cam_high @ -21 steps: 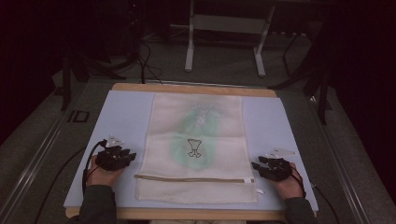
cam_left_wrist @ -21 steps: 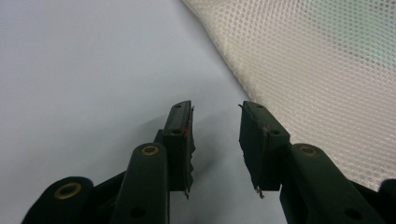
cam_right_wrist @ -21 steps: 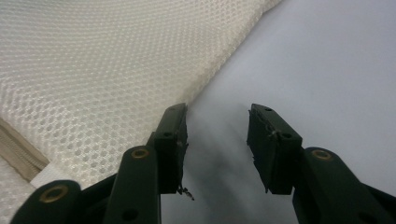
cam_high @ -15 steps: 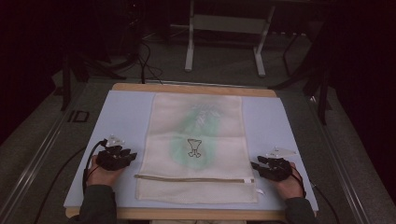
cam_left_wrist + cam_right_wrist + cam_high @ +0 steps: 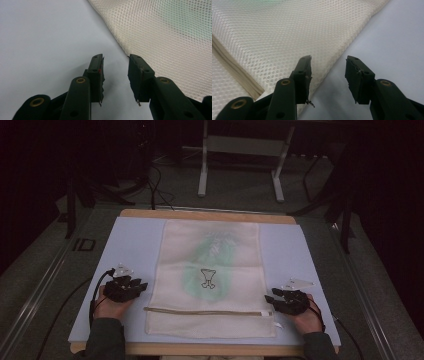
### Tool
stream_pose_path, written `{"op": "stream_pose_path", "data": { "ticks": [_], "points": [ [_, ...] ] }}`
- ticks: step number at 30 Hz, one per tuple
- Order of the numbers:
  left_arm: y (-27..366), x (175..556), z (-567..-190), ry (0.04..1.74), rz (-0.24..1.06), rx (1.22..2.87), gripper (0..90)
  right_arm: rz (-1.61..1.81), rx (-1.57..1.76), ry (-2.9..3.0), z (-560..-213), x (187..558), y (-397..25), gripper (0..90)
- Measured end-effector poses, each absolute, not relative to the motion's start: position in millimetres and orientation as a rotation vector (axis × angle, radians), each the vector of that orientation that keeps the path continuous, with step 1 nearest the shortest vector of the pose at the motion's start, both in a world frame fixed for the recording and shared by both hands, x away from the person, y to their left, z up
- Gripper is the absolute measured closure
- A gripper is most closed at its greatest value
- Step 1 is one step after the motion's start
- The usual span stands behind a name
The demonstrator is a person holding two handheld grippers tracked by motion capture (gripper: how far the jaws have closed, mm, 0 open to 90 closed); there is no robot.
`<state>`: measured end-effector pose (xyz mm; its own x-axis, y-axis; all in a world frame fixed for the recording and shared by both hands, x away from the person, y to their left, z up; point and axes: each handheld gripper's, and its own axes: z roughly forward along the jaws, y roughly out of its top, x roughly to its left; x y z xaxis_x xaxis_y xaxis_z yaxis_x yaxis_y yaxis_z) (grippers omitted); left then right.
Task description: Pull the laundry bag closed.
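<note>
A cream mesh laundry bag (image 5: 212, 270) lies flat on the pale blue mat (image 5: 132, 245), with a green garment showing through it and a zipper (image 5: 205, 311) across its near end. My left gripper (image 5: 141, 286) rests on the mat at the bag's left edge, jaws open with nothing between them; the mesh bag (image 5: 170, 37) lies just past its right jaw. My right gripper (image 5: 269, 299) sits at the bag's right edge near the zipper's end, open, its left jaw over the mesh bag (image 5: 287, 37) and its right jaw over bare mat.
The mat covers a wooden tabletop (image 5: 205, 214) whose edge shows at the back. Beyond it stands a metal frame (image 5: 240, 165) on the dark floor, with cables (image 5: 155, 185) trailing at the left. Bare mat lies on both sides of the bag.
</note>
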<state>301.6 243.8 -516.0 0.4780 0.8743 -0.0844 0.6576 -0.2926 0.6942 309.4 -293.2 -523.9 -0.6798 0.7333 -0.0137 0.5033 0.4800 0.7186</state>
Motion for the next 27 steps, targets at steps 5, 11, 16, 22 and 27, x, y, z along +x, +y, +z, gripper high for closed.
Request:
{"op": "stream_pose_path", "data": {
  "ticks": [5,11,16,22,27],
  "points": [
    [244,301,-516,1.248,0.408,2.054,65.1,1.019,1.025,2.425,-523,308,-290,56.1],
    [242,302,-516,1.239,0.407,2.056,65.6,1.011,0.995,2.448,-523,306,-286,56.0],
    [240,302,-517,1.234,0.403,2.067,66.3,1.017,0.967,2.474,-521,304,-280,56.3],
    [241,302,-516,1.233,0.409,2.064,66.2,1.013,0.917,2.495,-517,301,-270,56.1],
    [241,302,-518,1.239,0.407,2.063,66.0,1.039,0.889,2.517,-510,302,-261,56.4]
  ]
}}
